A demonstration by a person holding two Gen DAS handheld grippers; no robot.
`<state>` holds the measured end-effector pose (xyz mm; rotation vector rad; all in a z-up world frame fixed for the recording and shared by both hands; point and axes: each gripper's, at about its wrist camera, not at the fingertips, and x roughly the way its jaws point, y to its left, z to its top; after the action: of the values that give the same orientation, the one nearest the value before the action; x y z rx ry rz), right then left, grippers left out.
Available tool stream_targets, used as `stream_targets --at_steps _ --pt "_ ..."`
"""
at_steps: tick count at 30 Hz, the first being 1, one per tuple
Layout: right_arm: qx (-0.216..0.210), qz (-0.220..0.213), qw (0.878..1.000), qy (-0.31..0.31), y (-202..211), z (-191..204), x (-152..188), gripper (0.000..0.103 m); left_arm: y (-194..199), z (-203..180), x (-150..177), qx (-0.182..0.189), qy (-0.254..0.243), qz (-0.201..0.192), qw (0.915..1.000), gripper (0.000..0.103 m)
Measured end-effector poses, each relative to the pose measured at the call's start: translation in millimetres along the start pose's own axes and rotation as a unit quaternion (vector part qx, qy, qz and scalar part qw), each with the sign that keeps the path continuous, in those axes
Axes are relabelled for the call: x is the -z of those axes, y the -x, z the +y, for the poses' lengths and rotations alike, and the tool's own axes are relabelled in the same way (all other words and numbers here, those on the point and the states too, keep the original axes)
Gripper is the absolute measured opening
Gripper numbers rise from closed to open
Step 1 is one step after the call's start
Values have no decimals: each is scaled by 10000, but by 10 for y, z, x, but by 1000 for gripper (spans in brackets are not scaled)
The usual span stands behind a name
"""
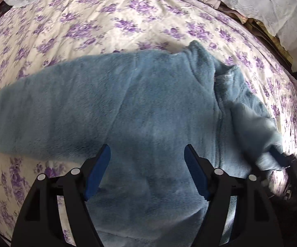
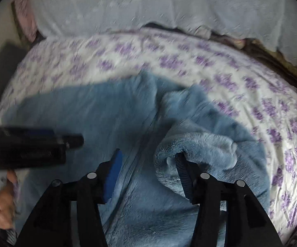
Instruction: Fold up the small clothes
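The blue fleece jacket (image 1: 148, 107) lies on the bed, on a bedspread (image 1: 99, 24) w/ purple flower print. It is spread w/ the front side up; the zipper (image 1: 218, 131) runs down the right part in the left wrist view, and the collar (image 1: 201, 59) points to the far side of the bed. One sleeve (image 1: 35, 111) stretches out flat to the left, across the bedspread.

The left gripper (image 1: 147, 150) hangs above the chest area of the jacket, jaws wide apart, nothing between them. Its blue pads (image 1: 99, 170) are free; I cannot tell if the tips touch the fleece.

The right gripper (image 2: 146, 156) is also wide apart, near the zipper line. The other sleeve (image 2: 195, 152) is bunched up in a soft roll, and the cuff part sits over the right finger (image 2: 184, 177) of this gripper, draped on it but not clamped between the two fingers. The left pad (image 2: 112, 177) of this gripper is bare, above the jacket body.

In the right wrist view the left gripper (image 2: 51, 142) shows from the side at the left edge, blurred, and under it part of the person's hand (image 2: 4, 201). In the left wrist view the right gripper shows only as a dark blur at the right edge.

White bedding w/ embroidery (image 2: 148, 10) lies beyond the bedspread, at the far side.
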<state>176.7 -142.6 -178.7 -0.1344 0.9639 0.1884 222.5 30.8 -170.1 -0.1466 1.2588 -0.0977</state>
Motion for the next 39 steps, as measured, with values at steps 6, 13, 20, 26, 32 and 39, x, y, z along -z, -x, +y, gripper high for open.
stream_targets --at_steps 6,13,20,26,32,39 --pt "-295 180 9994 47 90 20 281 57 4 29 41 -69 -44 9 10000 72" --pt "-749 -209 9931 -883 545 -472 495 62 -11 -254 124 -53 -466 6 9989 72" --pt "-588 -525 9593 -2710 708 -1253 614 46 56 -829 205 -86 -1339 -312 9905 72" --pt "-308 -551 9515 -3010 836 -1593 776 46 71 -1665 497 -630 -3088 -1207 9413 80" --pt "-151 -513 9436 -3267 910 -1814 968 47 -54 -2088 656 -1166 -4076 -1667 8902 84" --pt "-147 -567 9426 -3287 905 -1822 997 47 -97 -1659 256 -505 -2912 -1013 9499 12"
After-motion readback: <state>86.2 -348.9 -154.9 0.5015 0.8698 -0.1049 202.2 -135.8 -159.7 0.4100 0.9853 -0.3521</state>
